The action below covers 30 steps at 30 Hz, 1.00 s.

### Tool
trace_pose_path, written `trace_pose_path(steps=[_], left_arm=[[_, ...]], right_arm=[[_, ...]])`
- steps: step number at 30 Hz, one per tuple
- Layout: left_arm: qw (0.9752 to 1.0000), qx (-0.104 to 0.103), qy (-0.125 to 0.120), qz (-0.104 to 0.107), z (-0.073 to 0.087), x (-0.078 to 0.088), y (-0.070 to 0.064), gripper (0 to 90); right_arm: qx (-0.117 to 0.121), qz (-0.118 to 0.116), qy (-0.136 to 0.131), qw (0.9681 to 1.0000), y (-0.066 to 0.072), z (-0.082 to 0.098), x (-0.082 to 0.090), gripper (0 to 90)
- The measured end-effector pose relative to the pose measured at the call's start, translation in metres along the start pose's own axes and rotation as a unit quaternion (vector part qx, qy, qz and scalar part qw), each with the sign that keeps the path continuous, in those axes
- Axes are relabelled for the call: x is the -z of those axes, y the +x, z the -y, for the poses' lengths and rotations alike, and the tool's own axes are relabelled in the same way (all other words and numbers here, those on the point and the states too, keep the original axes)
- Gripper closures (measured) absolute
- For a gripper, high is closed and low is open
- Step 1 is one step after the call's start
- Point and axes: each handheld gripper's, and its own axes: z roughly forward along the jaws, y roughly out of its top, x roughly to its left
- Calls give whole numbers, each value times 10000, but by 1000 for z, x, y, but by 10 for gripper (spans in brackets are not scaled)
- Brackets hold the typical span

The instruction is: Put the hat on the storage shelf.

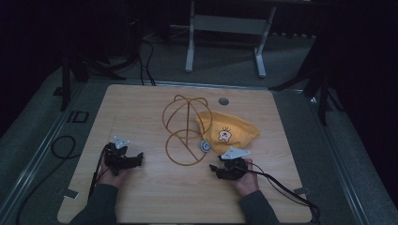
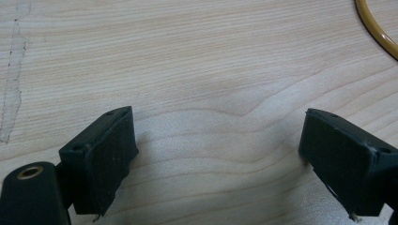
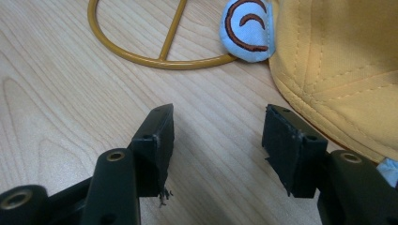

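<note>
A yellow cap [image 1: 227, 129] with a small cartoon figure lies on the wooden table [image 1: 141, 108], leaning against a gold wire hat stand [image 1: 185, 129]. A round blue-and-white patch [image 1: 205, 146] sits at the cap's near edge. My right gripper [image 1: 216, 168] rests on the table just in front of the cap. In the right gripper view it [image 3: 218, 126] is open over bare wood, with the cap [image 3: 338, 61], the patch [image 3: 246, 28] and the stand's base ring [image 3: 155, 58] ahead. My left gripper [image 1: 135, 159] lies left of the stand, open [image 2: 218, 136] with nothing between its jaws.
A small round grommet [image 1: 223, 101] is set into the table's far edge. Cables [image 1: 281, 185] trail from both grippers toward the near corners. A white desk frame [image 1: 225, 28] stands on the floor beyond the table. The stand's ring [image 2: 375, 28] curves past the left gripper view's top right.
</note>
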Motion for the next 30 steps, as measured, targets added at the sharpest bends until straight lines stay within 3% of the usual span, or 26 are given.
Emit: trace_pose_path(steps=[7, 8, 11, 13, 14, 17, 20, 21, 26, 27, 30], left_arm=[[10000, -1, 1, 0, 0, 0, 0, 115], [10000, -2, 1, 0, 0, 0, 0, 115], [10000, 0, 1, 2, 0, 0, 0, 115], [10000, -1, 1, 4, 0, 0, 0, 115], [10000, -4, 2, 6, 0, 0, 0, 114], [10000, -8, 0, 8, 0, 0, 0, 115], [10000, -10, 1, 10, 0, 0, 0, 115], [10000, -10, 2, 9, 0, 0, 0, 115], [10000, -11, 2, 10, 0, 0, 0, 115], [10000, -12, 4, 9, 0, 0, 0, 115], [10000, -13, 1, 14, 0, 0, 0, 115]], right_arm=[[-9, 24, -10, 10000, 0, 0, 0, 467], [-25, 56, -21, 10000, -1, 0, 0, 515], [-175, 117, -87, 9997, -4, 0, 0, 767], [-301, 150, -83, 9994, -6, -1, 0, 884], [-283, 154, -73, 9995, -5, -1, 0, 900], [-44, 262, 97, 9996, -3, -5, 1, 900], [-23, 321, 124, 9994, -4, -7, 3, 900], [38, 485, 195, 9986, -5, -10, 6, 900], [152, 798, 225, 9964, -12, -12, 14, 900], [231, 1038, 229, 9941, -17, -13, 19, 900], [215, 1276, 229, 9913, -28, -13, 30, 900]])
